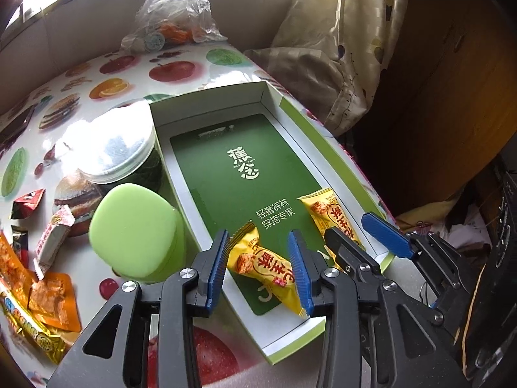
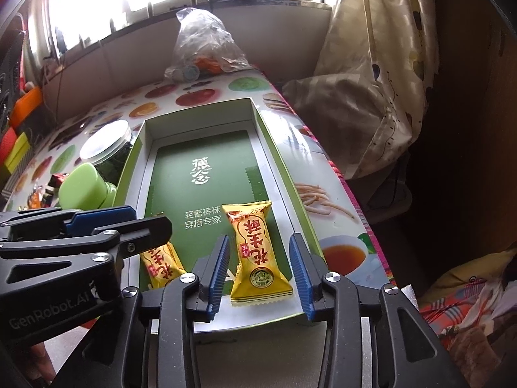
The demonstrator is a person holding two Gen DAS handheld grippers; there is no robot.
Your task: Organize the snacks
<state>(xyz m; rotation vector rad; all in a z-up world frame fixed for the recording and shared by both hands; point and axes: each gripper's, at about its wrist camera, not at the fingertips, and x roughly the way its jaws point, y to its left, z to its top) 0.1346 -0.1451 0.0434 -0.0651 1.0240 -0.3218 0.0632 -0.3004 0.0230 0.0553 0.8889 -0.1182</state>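
Observation:
A shallow green-and-white box [image 1: 210,106] [image 2: 197,126] lies open on the fruit-print table. Two yellow wrapped snacks rest on its green floor at the near end. My left gripper [image 1: 258,245] is open, and one yellow snack [image 1: 268,271] lies between its blue pads without being pressed. The right gripper [image 2: 260,249] is open around the other yellow snack [image 2: 255,252], with gaps on both sides. In the left wrist view the right gripper [image 1: 358,229] hovers over that second snack [image 1: 326,213]. The left gripper [image 2: 148,218] shows at the left of the right wrist view, above its snack [image 2: 161,265].
Left of the box stand a green-lidded container [image 1: 135,229] and a jar with a silvery lid [image 1: 113,148]. Several loose snack packets [image 1: 51,242] lie at the table's left edge. A crumpled plastic bag [image 1: 174,13] sits at the far end. A curtain [image 1: 339,48] hangs right of the table.

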